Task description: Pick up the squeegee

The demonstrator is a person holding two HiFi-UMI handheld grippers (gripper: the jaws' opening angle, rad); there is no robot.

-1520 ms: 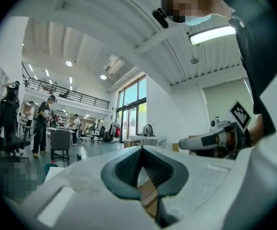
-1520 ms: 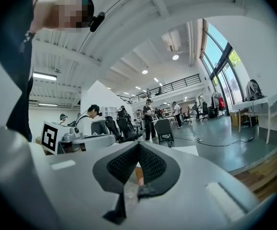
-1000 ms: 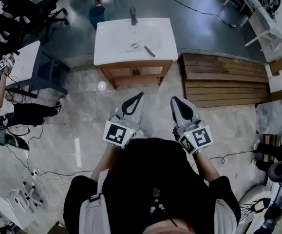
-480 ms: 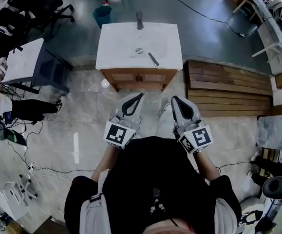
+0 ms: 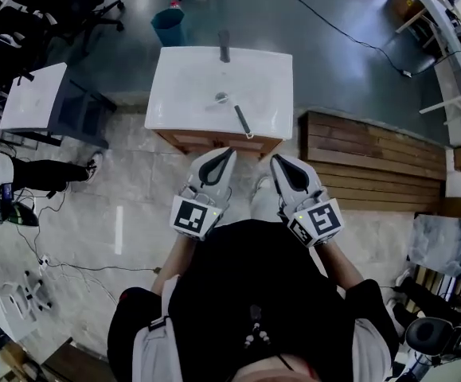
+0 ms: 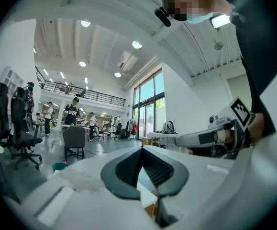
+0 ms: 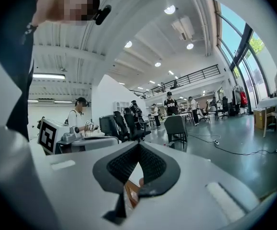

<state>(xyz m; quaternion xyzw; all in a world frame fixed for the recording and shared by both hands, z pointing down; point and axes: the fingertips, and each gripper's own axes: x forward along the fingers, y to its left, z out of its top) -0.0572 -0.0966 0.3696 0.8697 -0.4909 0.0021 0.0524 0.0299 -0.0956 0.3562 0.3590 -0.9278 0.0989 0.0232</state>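
Observation:
The squeegee (image 5: 243, 120), a dark slim tool, lies on the white sink top (image 5: 182, 94) near its front edge, just right of the drain (image 5: 221, 97). A dark faucet (image 5: 224, 46) stands at the back rim. My left gripper (image 5: 227, 154) (image 6: 142, 150) is shut and holds nothing; its tip is just short of the wooden cabinet's front. My right gripper (image 5: 277, 162) (image 7: 138, 146) hangs beside it, also shut and holding nothing. Both point level toward the cabinet, a short way in front of the squeegee and not touching it.
A wooden slatted platform (image 5: 365, 146) lies on the floor right of the cabinet. A white side table (image 5: 35, 94) and office chairs (image 5: 71, 6) stand at the left. A blue bin (image 5: 167, 24) sits behind the sink. Cables run over the floor.
The sink cabinet has come nearer to both grippers as the person walked toward it. Both grippers stay shut and side by side.

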